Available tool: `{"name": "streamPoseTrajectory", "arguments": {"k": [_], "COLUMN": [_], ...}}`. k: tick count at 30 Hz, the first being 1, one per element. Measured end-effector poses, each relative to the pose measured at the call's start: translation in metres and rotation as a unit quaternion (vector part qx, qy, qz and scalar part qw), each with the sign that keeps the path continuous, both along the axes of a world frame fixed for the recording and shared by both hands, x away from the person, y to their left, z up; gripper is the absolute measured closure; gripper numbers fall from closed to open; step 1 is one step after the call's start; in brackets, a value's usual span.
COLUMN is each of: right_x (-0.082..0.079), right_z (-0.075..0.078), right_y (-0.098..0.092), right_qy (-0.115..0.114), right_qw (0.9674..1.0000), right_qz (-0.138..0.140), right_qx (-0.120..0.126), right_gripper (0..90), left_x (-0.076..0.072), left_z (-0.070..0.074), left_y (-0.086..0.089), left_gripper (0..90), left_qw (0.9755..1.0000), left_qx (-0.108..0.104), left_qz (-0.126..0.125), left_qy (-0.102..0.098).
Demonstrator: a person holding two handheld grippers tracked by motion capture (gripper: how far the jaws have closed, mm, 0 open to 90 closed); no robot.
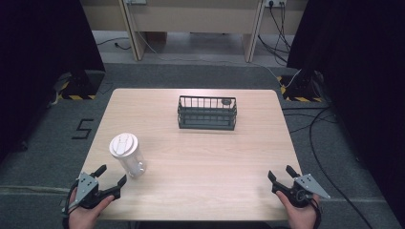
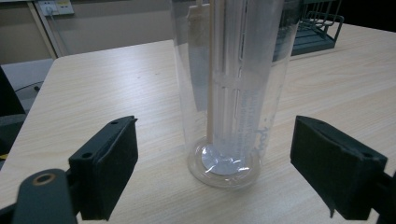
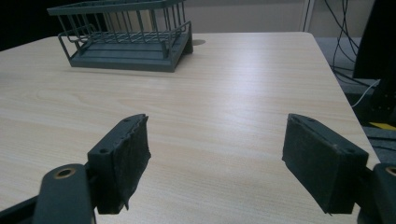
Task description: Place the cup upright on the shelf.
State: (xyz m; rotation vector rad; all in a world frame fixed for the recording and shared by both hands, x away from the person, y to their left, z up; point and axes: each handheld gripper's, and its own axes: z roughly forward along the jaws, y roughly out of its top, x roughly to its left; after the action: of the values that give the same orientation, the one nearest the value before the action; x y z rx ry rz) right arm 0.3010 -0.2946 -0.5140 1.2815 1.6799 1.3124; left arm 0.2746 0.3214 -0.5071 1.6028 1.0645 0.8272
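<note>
A tall clear plastic tumbler (image 1: pixel 129 157) with a white lid stands upright on the wooden table (image 1: pixel 200 152) at the front left. In the left gripper view the tumbler (image 2: pixel 231 88) rises just beyond my two jaws, with a straw-like stick inside it. My left gripper (image 1: pixel 111 177) is open, a short way in front of the tumbler and not touching it. A dark wire rack (image 1: pixel 207 112) sits at the far middle of the table. My right gripper (image 1: pixel 282 174) is open near the front right edge, with nothing between its jaws; the rack (image 3: pixel 126 39) lies far ahead of it.
A small dark round item (image 1: pixel 226 101) rests at the rack's back right corner. Cables (image 1: pixel 315 138) trail over the grey floor to the right of the table. Black stands with yellow-striped bases (image 1: pixel 76 88) flank the far corners.
</note>
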Motion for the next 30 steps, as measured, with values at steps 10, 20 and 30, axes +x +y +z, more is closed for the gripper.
{"name": "streamPoseTrajectory", "arguments": {"k": [10,20,30], "right_x": [0.001,0.002,0.002], "right_z": [0.000,0.000,0.000], "right_y": [0.001,0.000,0.001], "right_qy": [0.006,0.016,0.018], "right_qw": [1.0000,0.9999,0.9998], "right_qz": [0.001,0.006,0.007], "right_qx": [-0.002,0.000,0.000], "right_gripper": [21.6,22.0,22.3], "left_x": [0.004,0.016,0.032], "left_z": [0.000,-0.002,-0.003], "left_y": [-0.010,-0.019,-0.022], "left_gripper": [14.6,14.6,14.6], "left_qw": [0.9998,0.9994,0.9992], "left_qx": [-0.007,0.006,0.009], "left_qz": [-0.015,-0.031,-0.035], "left_qy": [0.008,0.017,0.015]}}
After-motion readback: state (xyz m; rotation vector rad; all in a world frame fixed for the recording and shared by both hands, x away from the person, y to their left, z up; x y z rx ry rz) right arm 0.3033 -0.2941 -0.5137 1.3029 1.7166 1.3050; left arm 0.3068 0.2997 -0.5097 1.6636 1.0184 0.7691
